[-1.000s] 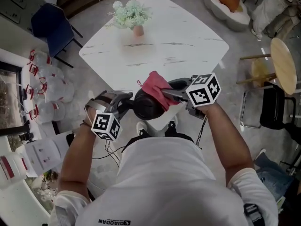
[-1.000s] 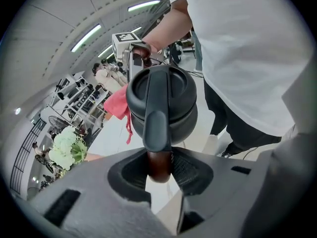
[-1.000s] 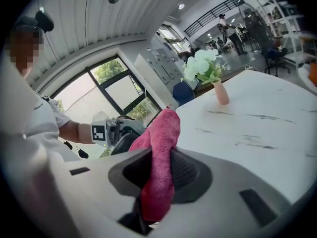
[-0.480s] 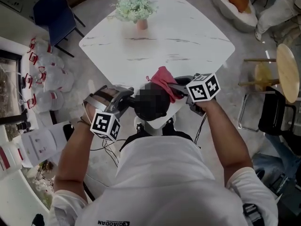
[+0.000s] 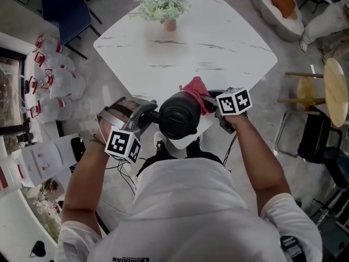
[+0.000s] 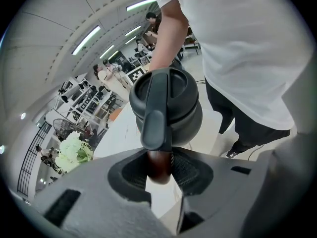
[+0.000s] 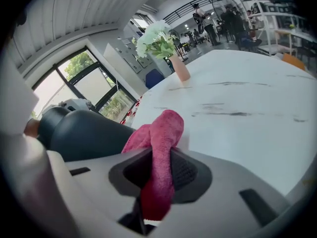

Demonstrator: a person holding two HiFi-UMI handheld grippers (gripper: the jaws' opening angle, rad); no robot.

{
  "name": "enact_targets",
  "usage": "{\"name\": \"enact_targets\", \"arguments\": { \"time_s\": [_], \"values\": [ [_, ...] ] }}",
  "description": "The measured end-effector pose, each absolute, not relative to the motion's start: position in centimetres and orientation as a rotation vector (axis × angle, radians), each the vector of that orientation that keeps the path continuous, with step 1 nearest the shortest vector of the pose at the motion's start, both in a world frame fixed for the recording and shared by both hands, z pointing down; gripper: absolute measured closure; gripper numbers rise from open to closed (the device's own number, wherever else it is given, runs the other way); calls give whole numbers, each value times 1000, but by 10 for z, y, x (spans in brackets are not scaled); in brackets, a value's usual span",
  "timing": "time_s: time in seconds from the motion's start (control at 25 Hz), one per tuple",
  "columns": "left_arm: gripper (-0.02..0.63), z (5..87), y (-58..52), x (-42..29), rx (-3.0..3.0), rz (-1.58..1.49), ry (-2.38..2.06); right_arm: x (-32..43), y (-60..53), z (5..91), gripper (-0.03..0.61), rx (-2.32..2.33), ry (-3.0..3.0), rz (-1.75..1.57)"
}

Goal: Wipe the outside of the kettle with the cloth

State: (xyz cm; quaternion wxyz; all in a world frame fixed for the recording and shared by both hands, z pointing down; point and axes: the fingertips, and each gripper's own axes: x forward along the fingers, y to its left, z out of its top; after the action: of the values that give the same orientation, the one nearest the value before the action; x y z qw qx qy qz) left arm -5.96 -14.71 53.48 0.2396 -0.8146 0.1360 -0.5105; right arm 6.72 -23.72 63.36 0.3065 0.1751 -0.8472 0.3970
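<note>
Dragging the cloth (image 5: pixel 196 87) off the top of the kettle (image 7: pixel 84 133) and down onto its far right side since a second ago, baring the lid (image 5: pixel 178 115), half covered then. Carrying it in the right tongs (image 7: pixel 161 175), closed tight on a fold of the pink fabric, with a bunched end sticking out ahead of the pads and seemingly touching the dark body. Keeping the left tongs (image 6: pixel 159 170) in much the same place, clamped on the handle (image 6: pixel 157 128) at its brown lower end and steadying the kettle upright. Holding the kettle at the near edge of the white counter (image 5: pixel 218 48), close to the person's body. Not possible to tell whether resting its base on the counter or hanging clear of it. Leaving the vase of pale flowers (image 5: pixel 169 25) well apart at the far side.

Judging the step in hand: wiping the outer wall, mid-stroke on the right side, with most of the surface probably still waiting. Calling next, most likely, for sweeping the cloth further round the belly toward the near side, keeping the fabric flat against the curve rather than only its tip. Then turning the kettle by the handle to bring unwiped wall within reach. Needing a firm handle grip throughout, to stop the body swinging away under the push.
</note>
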Motion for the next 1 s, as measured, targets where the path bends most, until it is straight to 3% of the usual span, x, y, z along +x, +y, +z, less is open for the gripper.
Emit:
{"name": "enact_targets", "arguments": {
  "time_s": [0.48, 0.76, 1.0],
  "values": [
    [500, 535, -148, -55, -2189, -1370, 338, 101, -248, 653, 482, 587, -2133, 947],
    [500, 532, -146, -49, -2140, -1366, 303, 106, -256, 581, 482, 543, -2248, 812],
    [500, 528, -145, -40, -2078, -1352, 261, 69, -222, 471, 482, 146, -2442, 717]
  ]
}}
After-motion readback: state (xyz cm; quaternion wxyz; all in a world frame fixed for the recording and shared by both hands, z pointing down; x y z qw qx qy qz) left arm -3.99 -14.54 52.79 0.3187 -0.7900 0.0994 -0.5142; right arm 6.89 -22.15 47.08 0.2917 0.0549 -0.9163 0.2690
